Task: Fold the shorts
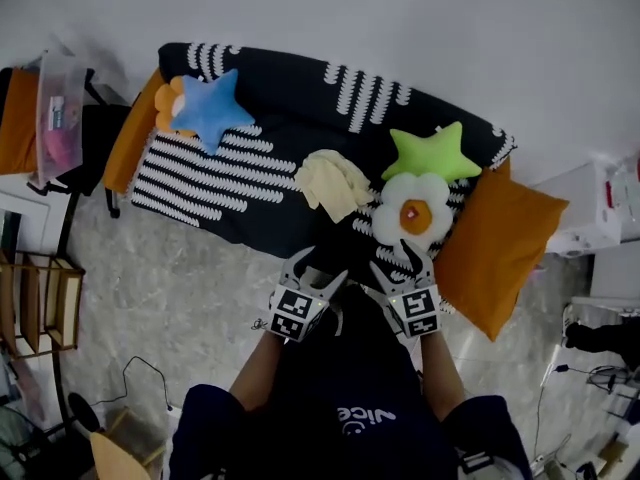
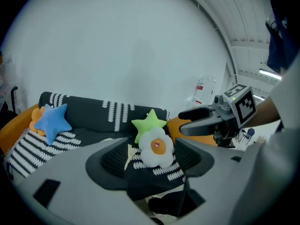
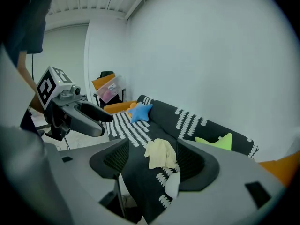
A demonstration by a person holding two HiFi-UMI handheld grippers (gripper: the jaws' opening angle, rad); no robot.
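Pale yellow shorts [image 1: 333,182] lie crumpled on the seat of a black sofa [image 1: 285,93] with white stripes, between the cushions. The shorts [image 3: 161,153] show beyond the jaws in the right gripper view. Only a yellow sliver of the shorts [image 2: 129,151] shows past the jaws in the left gripper view. My left gripper [image 1: 312,270] hovers at the sofa's front edge, short of the shorts, open and empty. My right gripper [image 1: 404,263] hangs beside it, near the flower cushion, also open with nothing between its jaws. Each gripper appears in the other's view: the right gripper [image 2: 187,121] and the left gripper [image 3: 101,121].
On the sofa sit a blue star cushion [image 1: 210,108], a green star cushion [image 1: 434,153], a white flower cushion [image 1: 413,211] and orange pillows [image 1: 497,243] at the ends. A shelf unit [image 1: 40,298] stands at the left, a white box [image 1: 590,208] at the right.
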